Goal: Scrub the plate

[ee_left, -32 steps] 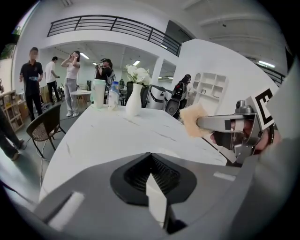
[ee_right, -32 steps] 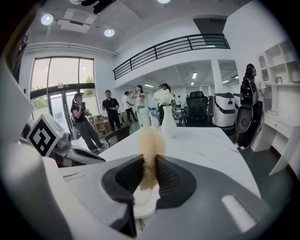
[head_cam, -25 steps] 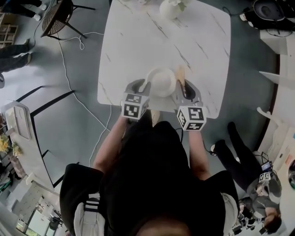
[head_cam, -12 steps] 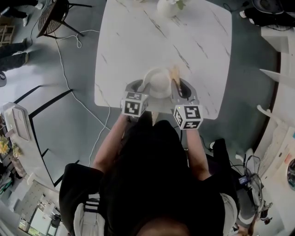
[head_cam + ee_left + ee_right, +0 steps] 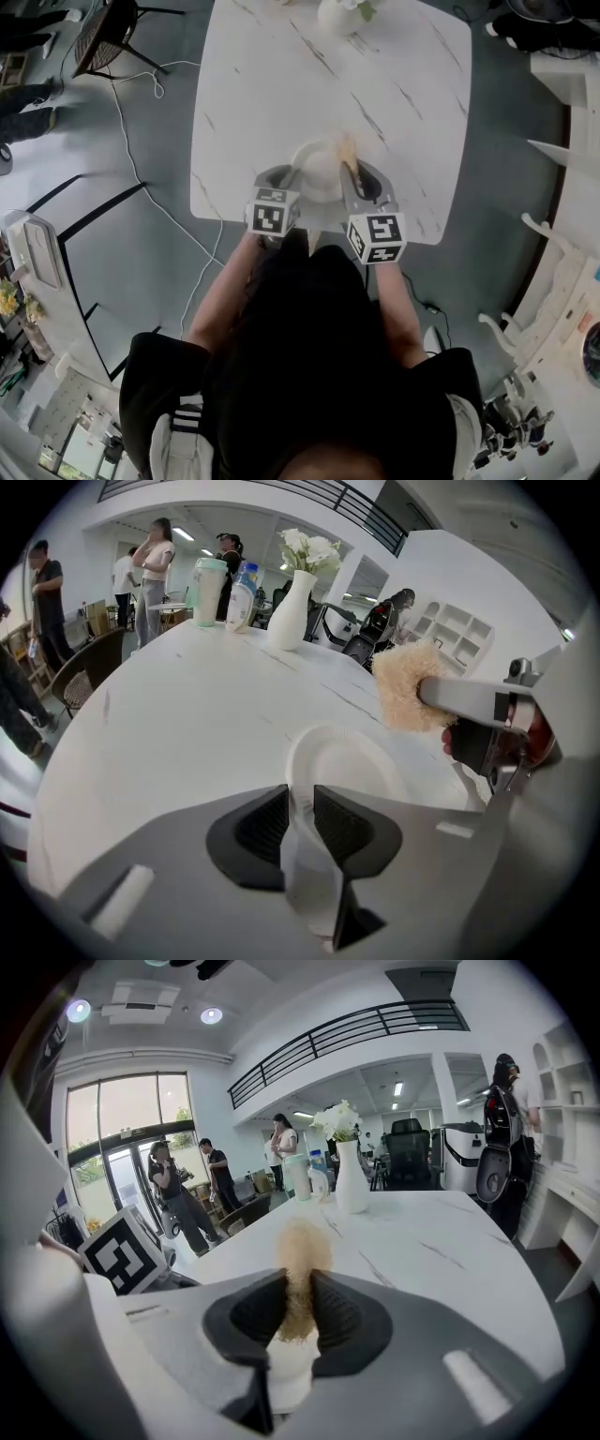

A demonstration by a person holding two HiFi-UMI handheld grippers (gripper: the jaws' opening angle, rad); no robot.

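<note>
White, grey-veined desk in an open-plan office with a mezzanine railing; white vase of flowers and drink containers at the far end, people standing beyond. Thin white plate at the near edge of the desk, between the two tools, its face tilted toward the left gripper view; contact with the desk not discernible. Left hand-held gripper closing, with the plate's near rim pinched between its jaws. Right hand-held gripper clamped on a tan fibrous scrubber, poised just beside the plate's right rim. Probably light, thin-walled and somewhat flexible, perhaps a disposable type; likely to buckle or slip under hard scrubbing, so best gripped deep on the rim, opposite the scrubbed side, with moderate pressure. No legible brand or label: print on the containers too small to read, only square black-and-white patterns on the marker cubes.
</note>
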